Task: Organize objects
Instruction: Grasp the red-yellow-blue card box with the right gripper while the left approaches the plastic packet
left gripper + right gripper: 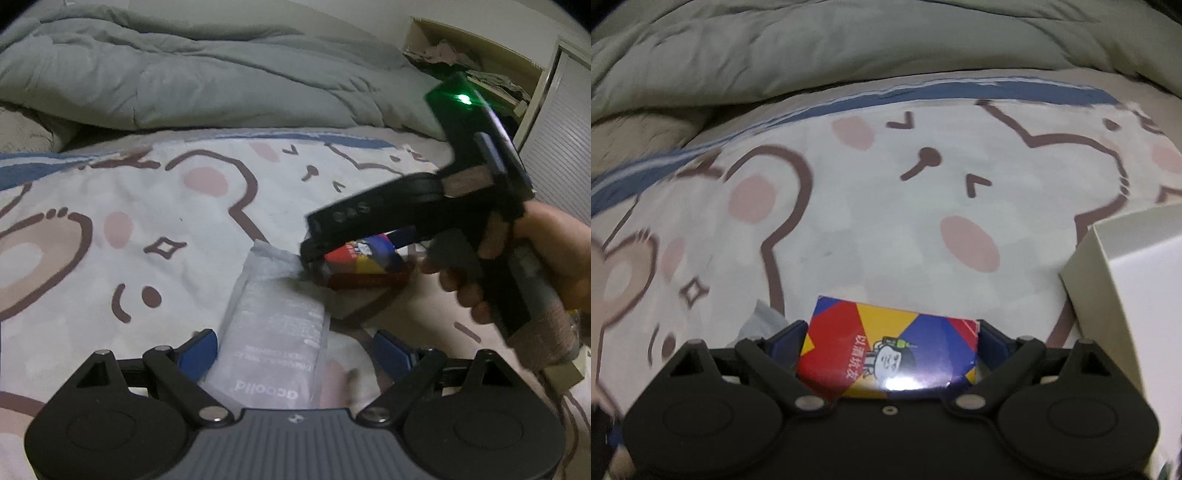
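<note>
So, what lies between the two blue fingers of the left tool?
A white plastic packet lies on the bedsheet between the open fingers of the left tool; the left wrist view shows it.

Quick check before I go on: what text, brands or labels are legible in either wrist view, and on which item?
"acoolia" (uncertain, upside down): translucent white pouch between the left gripper's fingers.
Smaller lines on that pouch: too blurred.
Red Chinese characters on the colourful card box between the right gripper's fingers: too blurred.
Embossed letters on the right gripper's body: unreadable.
</note>
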`<action>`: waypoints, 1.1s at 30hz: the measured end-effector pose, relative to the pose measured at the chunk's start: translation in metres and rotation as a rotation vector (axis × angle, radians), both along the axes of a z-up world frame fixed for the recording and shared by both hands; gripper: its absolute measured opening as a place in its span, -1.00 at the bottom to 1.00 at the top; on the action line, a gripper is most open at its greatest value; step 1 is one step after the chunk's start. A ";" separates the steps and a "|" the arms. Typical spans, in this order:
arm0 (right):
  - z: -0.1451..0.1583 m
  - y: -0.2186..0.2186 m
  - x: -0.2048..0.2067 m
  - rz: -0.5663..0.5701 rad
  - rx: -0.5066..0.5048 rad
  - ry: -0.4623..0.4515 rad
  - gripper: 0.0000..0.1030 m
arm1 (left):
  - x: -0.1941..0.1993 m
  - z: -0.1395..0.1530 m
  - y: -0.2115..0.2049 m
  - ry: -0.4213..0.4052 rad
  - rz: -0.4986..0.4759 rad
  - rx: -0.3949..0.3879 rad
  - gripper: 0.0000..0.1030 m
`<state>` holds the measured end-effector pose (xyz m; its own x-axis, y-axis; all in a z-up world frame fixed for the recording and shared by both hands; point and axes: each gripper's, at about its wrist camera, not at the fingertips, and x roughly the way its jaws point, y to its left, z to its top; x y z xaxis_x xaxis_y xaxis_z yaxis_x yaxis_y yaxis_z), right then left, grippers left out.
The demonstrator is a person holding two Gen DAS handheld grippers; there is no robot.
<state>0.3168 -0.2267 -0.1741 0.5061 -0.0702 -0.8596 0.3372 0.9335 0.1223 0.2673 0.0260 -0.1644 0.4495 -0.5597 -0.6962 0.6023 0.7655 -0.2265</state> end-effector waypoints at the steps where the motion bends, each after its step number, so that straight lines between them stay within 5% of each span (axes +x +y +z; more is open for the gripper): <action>1: 0.001 -0.002 -0.004 0.027 -0.002 -0.003 0.84 | 0.000 0.000 0.000 0.002 0.003 0.004 0.77; 11: 0.004 0.007 -0.043 0.312 -0.075 0.017 0.84 | 0.015 -0.006 -0.014 -0.020 0.104 0.142 0.77; 22: 0.008 0.021 -0.081 0.657 -0.152 -0.001 0.84 | -0.014 -0.003 -0.028 0.078 -0.172 0.122 0.77; 27: 0.009 0.021 -0.096 0.739 -0.152 0.003 0.84 | -0.002 -0.003 -0.033 0.100 -0.023 0.122 0.77; 33: 0.004 0.016 -0.102 0.691 -0.138 0.010 0.94 | 0.009 -0.004 -0.051 0.116 0.100 0.188 0.75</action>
<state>0.2145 -0.2111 -0.1700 0.4660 0.1555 -0.8710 -0.3385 0.9409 -0.0131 0.2760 -0.0248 -0.1679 0.4077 -0.3717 -0.8341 0.4994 0.8555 -0.1371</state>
